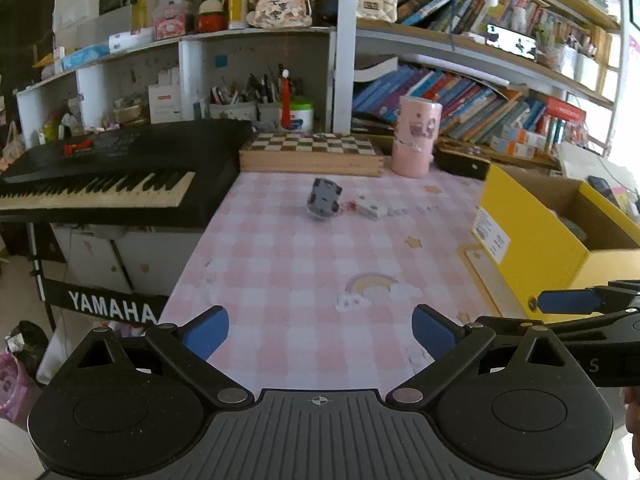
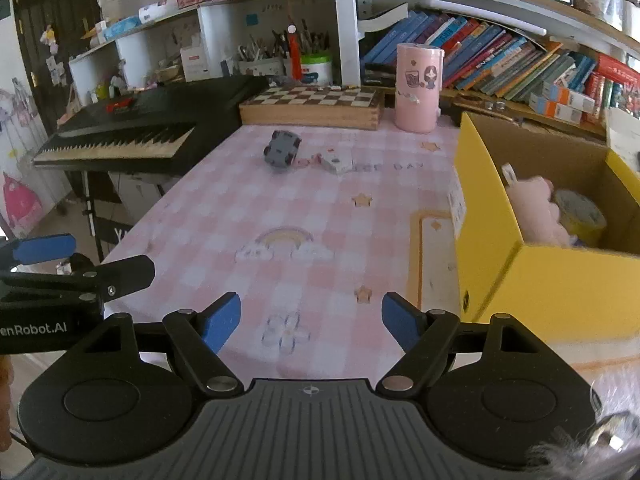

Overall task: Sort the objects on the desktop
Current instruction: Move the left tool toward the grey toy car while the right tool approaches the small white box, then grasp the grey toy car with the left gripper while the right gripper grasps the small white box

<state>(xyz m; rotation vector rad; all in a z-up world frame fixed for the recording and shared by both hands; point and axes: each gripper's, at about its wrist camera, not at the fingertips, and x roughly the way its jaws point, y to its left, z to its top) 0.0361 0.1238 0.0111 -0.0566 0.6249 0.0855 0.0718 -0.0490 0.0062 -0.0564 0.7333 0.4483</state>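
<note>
My left gripper (image 1: 320, 332) has its fingers spread wide with nothing between them, and my right gripper (image 2: 311, 318) is the same, both low over the near edge of the pink checked table (image 1: 304, 264). The toy car (image 1: 324, 199) sits well ahead of both, toward the far side, tipped so its wheels and grey underside face me. Its long axis seems to run away from me and a little rightward; I cannot tell which end is the nose. A small white piece (image 1: 372, 209) lies just beside it, so I judge a wide grab could catch both or nudge the car rolling. The yellow box (image 2: 532, 280) on my right holds a pink plush (image 2: 536, 208) and a tape roll (image 2: 582, 212); a careless swing could clip its wall
</note>
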